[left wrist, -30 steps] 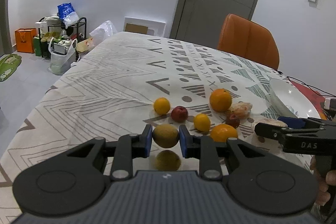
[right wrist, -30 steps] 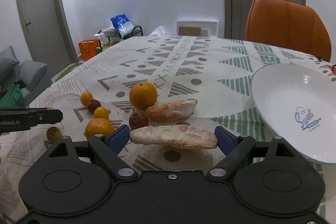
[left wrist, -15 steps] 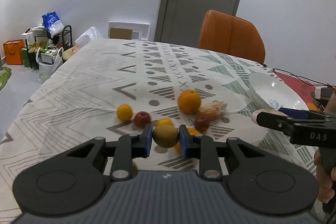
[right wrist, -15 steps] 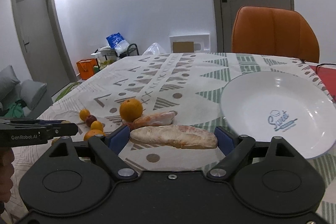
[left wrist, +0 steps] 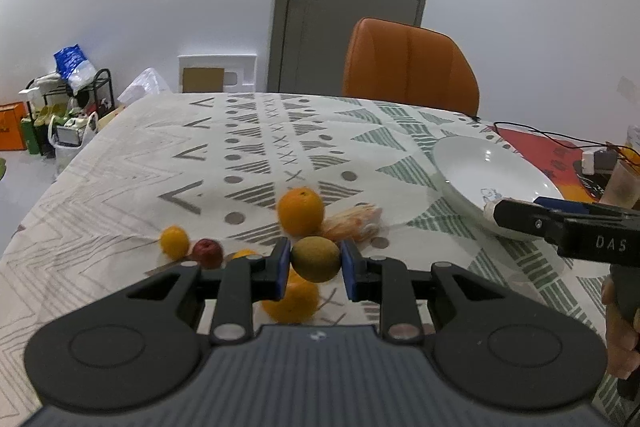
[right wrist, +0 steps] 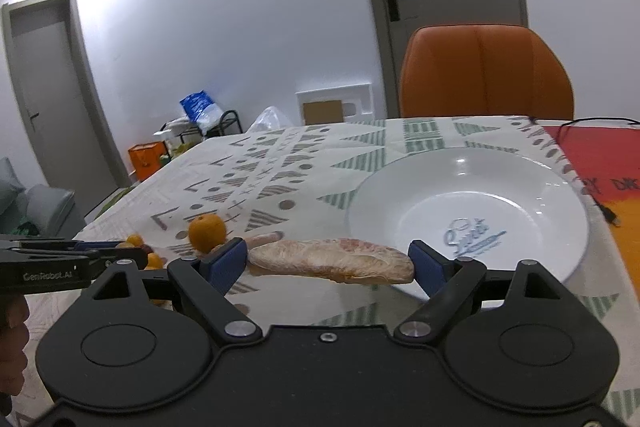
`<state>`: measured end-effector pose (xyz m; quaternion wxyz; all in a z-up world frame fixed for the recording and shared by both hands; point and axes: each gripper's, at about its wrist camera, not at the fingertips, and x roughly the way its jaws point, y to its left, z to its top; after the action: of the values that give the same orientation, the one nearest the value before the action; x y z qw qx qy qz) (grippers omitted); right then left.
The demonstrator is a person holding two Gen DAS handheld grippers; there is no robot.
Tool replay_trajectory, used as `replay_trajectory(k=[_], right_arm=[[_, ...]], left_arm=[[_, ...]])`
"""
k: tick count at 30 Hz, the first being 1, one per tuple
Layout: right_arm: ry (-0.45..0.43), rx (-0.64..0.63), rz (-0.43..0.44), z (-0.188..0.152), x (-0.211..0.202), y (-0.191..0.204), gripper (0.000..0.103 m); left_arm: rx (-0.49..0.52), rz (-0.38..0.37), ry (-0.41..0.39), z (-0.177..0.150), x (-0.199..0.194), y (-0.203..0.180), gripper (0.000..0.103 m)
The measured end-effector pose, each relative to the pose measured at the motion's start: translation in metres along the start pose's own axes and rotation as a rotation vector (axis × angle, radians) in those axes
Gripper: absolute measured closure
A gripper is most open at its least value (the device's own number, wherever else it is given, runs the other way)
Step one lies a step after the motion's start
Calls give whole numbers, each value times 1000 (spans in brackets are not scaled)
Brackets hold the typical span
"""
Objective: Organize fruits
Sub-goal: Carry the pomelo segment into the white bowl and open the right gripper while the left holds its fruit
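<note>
We have a kiwi pinched between the blue pads of the left claw, lifted off the tabletop. Right claw is clamped end to end on a peeled pomelo segment, held just short of the white plate, near rim directly ahead of it.

Below and beyond the left claw: a large orange, a second pomelo segment touching it, another orange right under the kiwi, a small red fruit and a small yellow citrus off to its left. Plate is ahead-right of the left claw, nothing in it that we can see.

Risks, our read: the segment is soft and gripped only at its tips, so it may sag, tear or slip out before clearing the rim; coming in low could knock the plate edge. Kiwi is round, could squirt from the pads if the squeeze eases. Both claws heading for one plate could collide.

Writing: "DAS" on the right claw body seen from the left view, "GenRobot.AI" on the left claw seen from the right view, cursive blue logo in the plate, looks like "Sweet", not sure.
</note>
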<state>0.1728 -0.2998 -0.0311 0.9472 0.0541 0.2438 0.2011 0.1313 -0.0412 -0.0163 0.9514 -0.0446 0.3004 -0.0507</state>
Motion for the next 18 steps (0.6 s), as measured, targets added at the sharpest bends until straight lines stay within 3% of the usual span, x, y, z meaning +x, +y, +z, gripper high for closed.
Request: replay_trajectory(k=[18], right_arm=[[-32, 66, -155, -3, -3, -56, 18]], left_arm=[[68, -52, 14, 14, 27, -43, 78]])
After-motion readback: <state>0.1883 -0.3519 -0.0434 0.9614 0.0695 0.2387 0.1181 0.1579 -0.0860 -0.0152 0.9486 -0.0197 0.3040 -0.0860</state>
